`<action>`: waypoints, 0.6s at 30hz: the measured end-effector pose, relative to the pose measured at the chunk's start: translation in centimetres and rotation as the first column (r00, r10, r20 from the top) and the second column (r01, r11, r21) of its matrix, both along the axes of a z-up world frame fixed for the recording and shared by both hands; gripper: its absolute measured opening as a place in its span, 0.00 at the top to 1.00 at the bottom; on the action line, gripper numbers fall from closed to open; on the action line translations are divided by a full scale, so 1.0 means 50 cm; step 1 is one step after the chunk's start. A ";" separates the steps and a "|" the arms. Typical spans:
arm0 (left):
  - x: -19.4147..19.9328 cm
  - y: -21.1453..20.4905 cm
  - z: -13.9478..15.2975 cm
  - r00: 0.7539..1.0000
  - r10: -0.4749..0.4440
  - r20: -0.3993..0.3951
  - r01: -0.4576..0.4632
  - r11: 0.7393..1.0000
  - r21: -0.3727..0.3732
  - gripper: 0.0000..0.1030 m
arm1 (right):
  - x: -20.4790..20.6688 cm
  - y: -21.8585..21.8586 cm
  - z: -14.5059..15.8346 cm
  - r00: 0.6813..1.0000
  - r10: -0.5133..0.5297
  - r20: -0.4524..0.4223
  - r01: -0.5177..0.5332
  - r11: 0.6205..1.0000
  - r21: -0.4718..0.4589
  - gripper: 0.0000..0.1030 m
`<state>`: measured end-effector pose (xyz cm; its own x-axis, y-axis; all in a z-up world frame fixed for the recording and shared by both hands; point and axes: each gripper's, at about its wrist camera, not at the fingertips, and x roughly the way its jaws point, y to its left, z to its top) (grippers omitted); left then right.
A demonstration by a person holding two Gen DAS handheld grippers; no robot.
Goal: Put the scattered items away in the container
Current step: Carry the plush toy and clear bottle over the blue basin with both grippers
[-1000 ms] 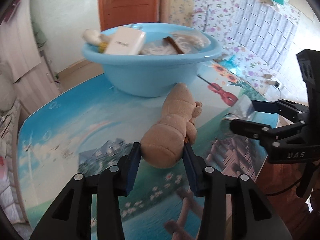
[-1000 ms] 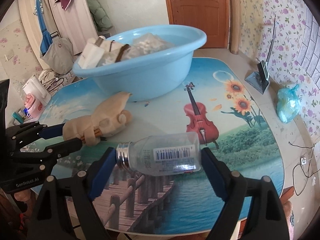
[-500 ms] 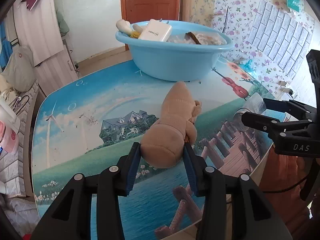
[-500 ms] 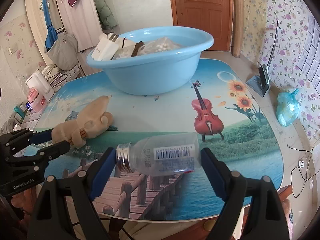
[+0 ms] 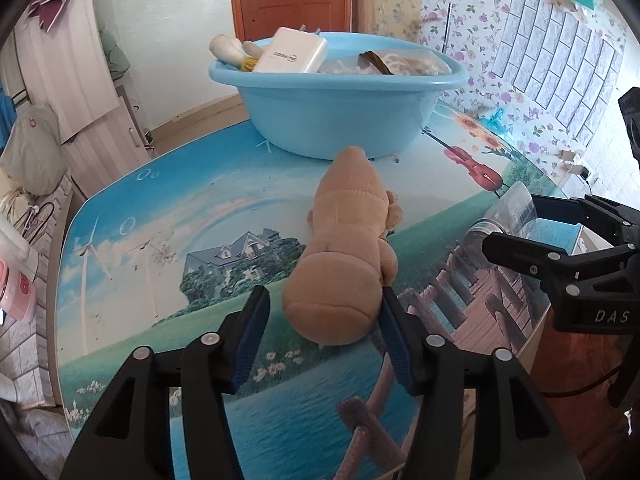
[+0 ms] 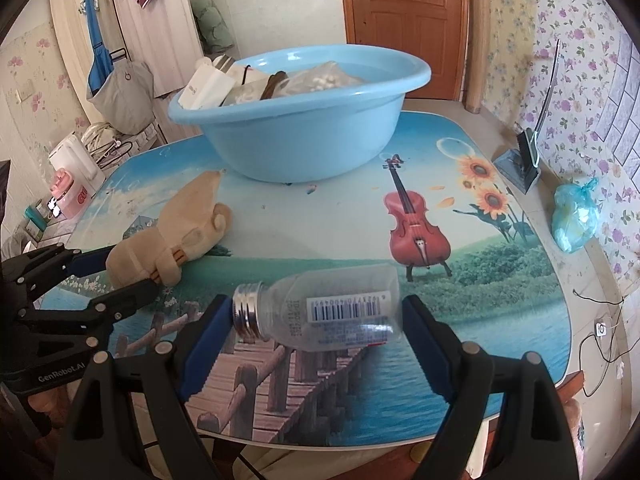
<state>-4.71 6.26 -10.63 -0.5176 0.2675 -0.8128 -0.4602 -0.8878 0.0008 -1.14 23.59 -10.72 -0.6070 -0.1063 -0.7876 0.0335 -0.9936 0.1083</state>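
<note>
Right gripper (image 5: 520, 228) reads "DAS" (bottle (image 6: 332, 312) print unreadable).

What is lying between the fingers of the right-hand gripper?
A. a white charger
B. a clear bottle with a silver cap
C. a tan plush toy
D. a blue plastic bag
B: in the right wrist view the clear bottle lies on its side across the right gripper, silver cap toward one finger, while the plush toy sits in the left gripper.
</note>
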 end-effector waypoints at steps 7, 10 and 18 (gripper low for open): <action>-0.024 0.015 -0.016 1.000 -0.006 0.030 0.006 1.000 0.009 0.42 | -0.011 0.004 -0.007 1.000 -0.004 0.011 0.004 1.000 -0.005 0.17; -0.030 0.021 -0.022 0.999 -0.006 0.037 0.006 1.000 0.007 0.41 | -0.014 0.005 -0.009 1.000 -0.004 0.012 0.004 1.000 -0.014 0.17; -0.051 0.020 -0.030 0.999 0.017 0.041 -0.018 1.000 0.025 0.27 | -0.025 -0.005 -0.022 1.000 0.002 0.024 -0.003 1.000 0.019 0.16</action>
<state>-7.25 7.26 -12.11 -0.4886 0.2792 -0.8266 -0.4436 -0.8953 -0.0402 -2.39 23.35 -11.82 -0.5877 -0.0929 -0.8038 0.0335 -0.9953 0.0905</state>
